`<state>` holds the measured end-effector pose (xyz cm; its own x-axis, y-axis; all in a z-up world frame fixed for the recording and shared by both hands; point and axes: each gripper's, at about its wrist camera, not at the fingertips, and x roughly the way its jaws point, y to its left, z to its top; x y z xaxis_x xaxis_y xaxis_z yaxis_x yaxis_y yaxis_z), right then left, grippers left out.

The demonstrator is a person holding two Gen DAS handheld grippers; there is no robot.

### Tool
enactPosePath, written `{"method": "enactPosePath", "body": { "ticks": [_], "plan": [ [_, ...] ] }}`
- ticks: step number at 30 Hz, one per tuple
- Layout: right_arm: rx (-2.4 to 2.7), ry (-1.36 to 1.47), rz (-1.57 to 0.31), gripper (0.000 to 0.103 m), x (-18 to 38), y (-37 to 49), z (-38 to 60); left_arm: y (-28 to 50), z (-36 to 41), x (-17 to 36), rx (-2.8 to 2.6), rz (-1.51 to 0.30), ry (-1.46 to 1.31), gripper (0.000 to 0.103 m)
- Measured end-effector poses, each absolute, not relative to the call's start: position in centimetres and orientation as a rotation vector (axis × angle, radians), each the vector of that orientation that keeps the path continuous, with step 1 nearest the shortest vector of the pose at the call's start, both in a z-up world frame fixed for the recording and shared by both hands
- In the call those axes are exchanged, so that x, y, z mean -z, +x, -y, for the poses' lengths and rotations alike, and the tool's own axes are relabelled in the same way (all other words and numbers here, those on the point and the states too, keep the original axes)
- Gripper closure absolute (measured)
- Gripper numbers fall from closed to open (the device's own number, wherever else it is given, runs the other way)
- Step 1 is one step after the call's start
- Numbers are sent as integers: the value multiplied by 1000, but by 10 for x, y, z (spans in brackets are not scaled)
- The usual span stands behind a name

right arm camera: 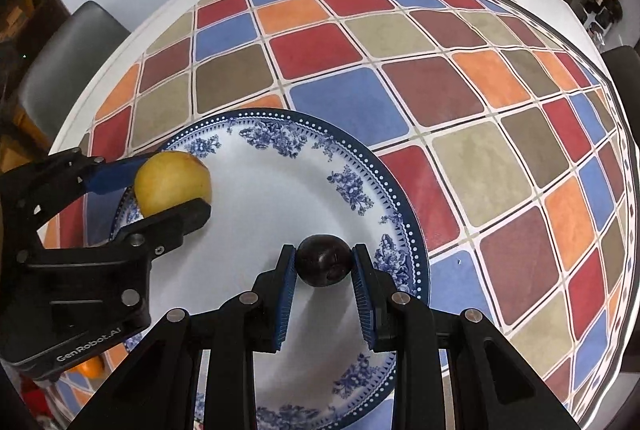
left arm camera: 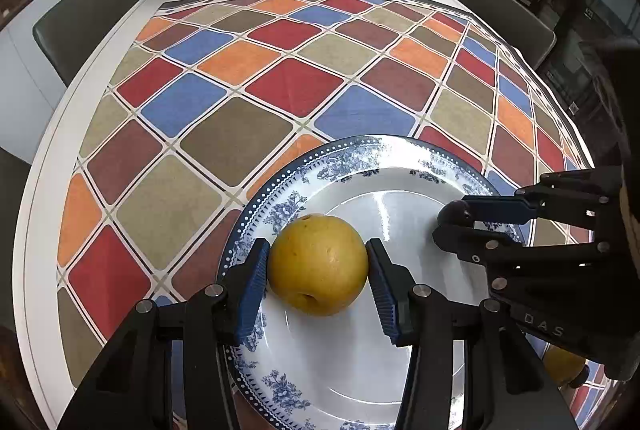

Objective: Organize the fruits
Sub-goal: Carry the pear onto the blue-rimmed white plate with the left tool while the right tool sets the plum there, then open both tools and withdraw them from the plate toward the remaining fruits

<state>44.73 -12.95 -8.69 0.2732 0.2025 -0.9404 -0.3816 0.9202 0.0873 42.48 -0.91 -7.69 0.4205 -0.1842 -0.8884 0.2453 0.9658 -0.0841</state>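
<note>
- My left gripper (left arm camera: 318, 266) has its two blue pads pressed on the sides of a yellow pear (left arm camera: 318, 264), pinching it low over the plate (left arm camera: 360, 158)
- My right gripper (right arm camera: 323, 266) is squeezed nearly all the way in on a small dark plum (right arm camera: 323, 260), and the plum sits tight between the pads
- From the right hand's camera, the pear is at about 10 o'clock on the plate and the plum is at about 4 o'clock, near the rim
- Both fruits are over the blue and white plate, but I cannot tell if they touch it yet
- I think this part is almost done: both fruits have reached the plate, and what is left is to let go
- Another yellow fruit (left arm camera: 564, 366) peeks out at 4 o'clock behind the right gripper, off the plate on the checked tablecloth (left arm camera: 280, 86), so more may wait to be sorted
</note>
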Motion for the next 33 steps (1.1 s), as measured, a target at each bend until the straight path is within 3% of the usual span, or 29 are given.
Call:
{"method": "enactPosePath", "body": {
  "ticks": [5,9,12,33],
  "plan": [
    [-402,-163,-1237,74,90,448,129,426,10,76,258,-1108,65,54],
    [-404,-133,-1247,72,90,450,132,425,9,71,244,-1099,54,47],
    [-406,-123,-1236,59,87,448,134,421,7,62,246,-1084,39,44],
    [-405,-37,-971,57,-3,347,165,299,10,-37,284,-817,36,32]
  ]
}}
